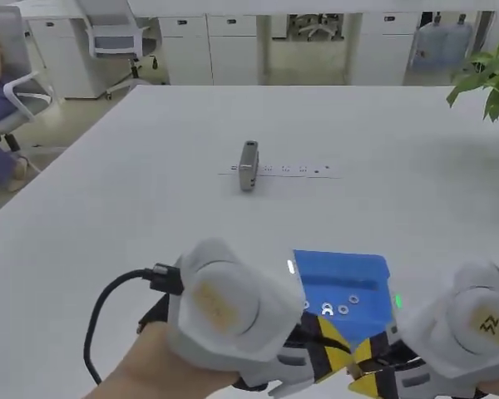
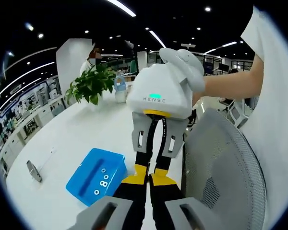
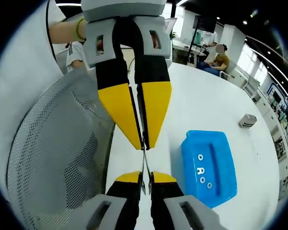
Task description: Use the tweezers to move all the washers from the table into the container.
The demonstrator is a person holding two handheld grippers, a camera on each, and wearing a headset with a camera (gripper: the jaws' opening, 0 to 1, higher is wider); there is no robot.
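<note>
Left gripper (image 3: 143, 143): clenched on tweezers (image 3: 144, 165), tip to tip with right.
Right gripper (image 3: 145, 179): pinching same tweezers.
Washers (image 3: 201, 171): inside container (image 3: 221, 158), by table (image 1: 150, 208) near edge.

counter (image 1: 150, 208) left and far: wide open | centre: grey block (image 1: 249, 165) | near edge: container (image 1: 341, 274) | behind edge: mesh chair back (image 2: 225, 177), close | far right: plant (image 1: 491, 83)

office chair (image 1: 116, 37), white cabinets (image 1: 208, 50), potted plant (image 1: 491, 83)
</note>
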